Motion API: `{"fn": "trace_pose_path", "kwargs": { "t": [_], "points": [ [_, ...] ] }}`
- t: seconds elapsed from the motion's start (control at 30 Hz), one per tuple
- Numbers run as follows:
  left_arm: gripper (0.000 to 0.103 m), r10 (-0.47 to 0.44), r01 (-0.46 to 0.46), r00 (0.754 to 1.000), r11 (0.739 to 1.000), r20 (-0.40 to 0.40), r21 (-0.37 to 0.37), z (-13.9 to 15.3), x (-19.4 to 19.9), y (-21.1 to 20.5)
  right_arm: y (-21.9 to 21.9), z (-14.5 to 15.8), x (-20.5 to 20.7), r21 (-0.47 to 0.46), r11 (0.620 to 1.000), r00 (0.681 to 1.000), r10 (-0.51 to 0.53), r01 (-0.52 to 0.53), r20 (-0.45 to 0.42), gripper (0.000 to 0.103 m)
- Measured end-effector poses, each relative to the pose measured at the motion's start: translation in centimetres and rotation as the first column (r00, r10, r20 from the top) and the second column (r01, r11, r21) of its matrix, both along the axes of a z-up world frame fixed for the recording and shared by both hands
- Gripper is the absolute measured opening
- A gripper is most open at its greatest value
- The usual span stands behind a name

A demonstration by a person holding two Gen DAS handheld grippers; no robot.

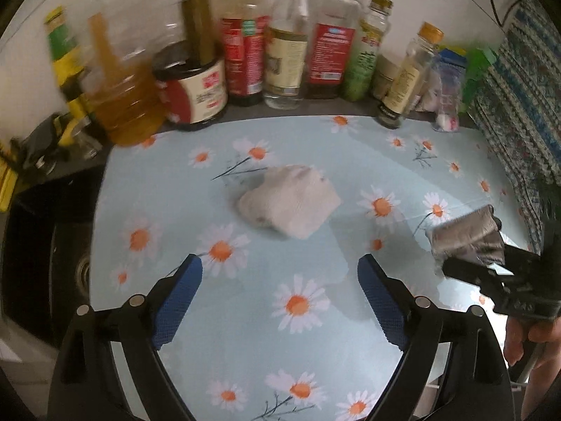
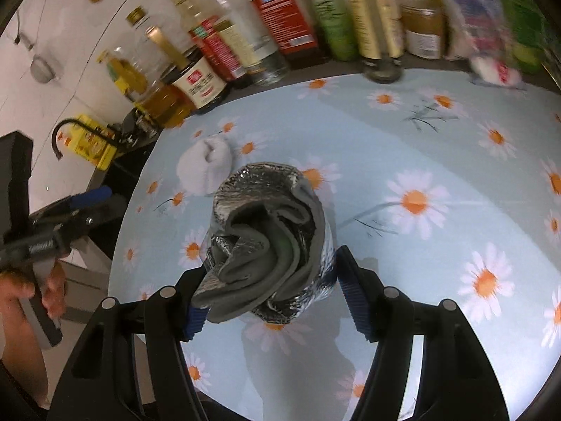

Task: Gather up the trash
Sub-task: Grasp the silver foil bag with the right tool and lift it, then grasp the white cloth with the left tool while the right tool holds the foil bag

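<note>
Your desk (image 1: 182,319) wears a glossy pale-blue cloth printed with white daisies, orange at the centres, under a white tiled wall. Along the far edge stands a crowded row of bottles (image 1: 245,56): clear glass, amber oil, red and green labels, plus a squat dark jar (image 1: 192,86). To the far left there's a black faucet (image 2: 65,133) beside a yellow box. In the middle of the cloth lies a crumpled white paper towel (image 1: 289,200), soft and lumpy, beyond your left gripper (image 1: 280,270), whose blue ribbed pads stand wide apart with nothing between them. Your right gripper (image 2: 270,277) is clamped on a crushed silver foil wrapper (image 2: 270,231), wrinkled and shiny outside, dull grey in its folds, held up above the desk.
</note>
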State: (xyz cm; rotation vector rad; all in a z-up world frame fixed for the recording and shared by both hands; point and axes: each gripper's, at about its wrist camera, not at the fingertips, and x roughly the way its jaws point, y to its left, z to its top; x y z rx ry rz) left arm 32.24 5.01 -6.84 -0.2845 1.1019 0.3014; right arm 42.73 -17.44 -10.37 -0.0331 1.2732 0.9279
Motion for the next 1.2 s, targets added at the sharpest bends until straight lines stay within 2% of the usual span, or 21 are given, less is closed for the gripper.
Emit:
{"fn": "trace_pose_path", "kwargs": {
  "t": [0.13,0.43,0.67,0.8,0.9,1.13,1.2],
  "points": [
    [0.088,-0.043,0.044,0.998,0.999,-0.045,0.021,-1.0,2.4,-0.3,-1.4,0.2,0.0,0.005,1.0,1.0,-0.027,0.027,0.008,0.065],
    [0.088,-0.073,0.078,0.993,0.996,-0.092,0.047,-2.9,5.6,-0.9,-3.6,0.6,-0.4,0.027,0.998,0.998,-0.056,0.056,0.017,0.065],
    [0.088,-0.09,0.105,0.985,0.99,-0.144,0.095,-5.0,7.2,-0.3,-4.2,0.2,-0.2,0.024,0.999,0.999,-0.04,0.04,-0.002,0.066],
    [0.088,-0.075,0.091,0.984,0.992,-0.163,0.092,-6.0,8.1,0.3,-4.5,0.2,-0.1,0.028,0.999,1.0,-0.027,0.027,-0.004,0.066],
    [0.088,-0.072,0.083,0.986,0.994,-0.153,0.067,-6.4,8.6,0.4,-4.7,0.4,0.0,0.016,1.0,0.999,-0.024,0.024,0.02,0.066],
    [0.088,-0.08,0.11,0.981,0.98,-0.179,0.169,-7.3,10.1,-0.1,-4.5,0.5,0.4,0.037,0.999,1.0,-0.005,0.004,0.015,0.066],
    [0.086,-0.081,0.106,0.982,0.984,-0.171,0.144,-7.6,10.3,0.2,-4.4,0.7,0.5,0.036,0.999,1.0,0.003,-0.003,0.021,0.066]
  ]
}}
